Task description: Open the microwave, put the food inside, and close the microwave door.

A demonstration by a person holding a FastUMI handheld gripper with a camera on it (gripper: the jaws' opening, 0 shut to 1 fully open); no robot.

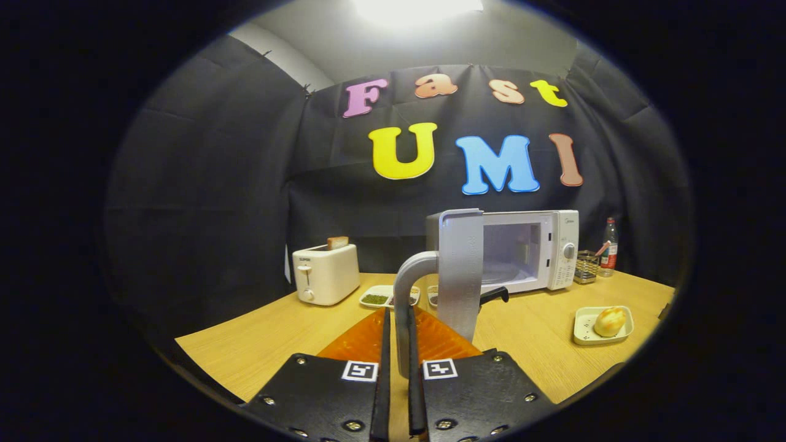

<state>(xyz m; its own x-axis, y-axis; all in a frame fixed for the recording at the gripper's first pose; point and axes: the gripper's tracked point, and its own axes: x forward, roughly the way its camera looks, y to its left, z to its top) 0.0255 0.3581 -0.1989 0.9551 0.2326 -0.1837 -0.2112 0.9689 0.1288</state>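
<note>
Grey metal fills the gap in the hand-held gripper (398,362): its two fingers are closed on the handle (405,294) of the door (460,270), one pressing each side of the upright bar. The door stands swung wide out from the microwave (534,252), edge-on to the camera, and the lit cavity behind it is open and looks bare. The opening step seems all but finished. To end it well, follow the hinge's arc rather than pulling straight, stop once the door rests, then part the fingers and back off without nudging it shut. The food (610,321), a pale round piece, perhaps a bun, sits in a small dish (583,334) on the worktop (528,331), off to the right of the fingers and well apart from them, in front of the microwave's control side. Reaching it means clearing the door edge first
</note>
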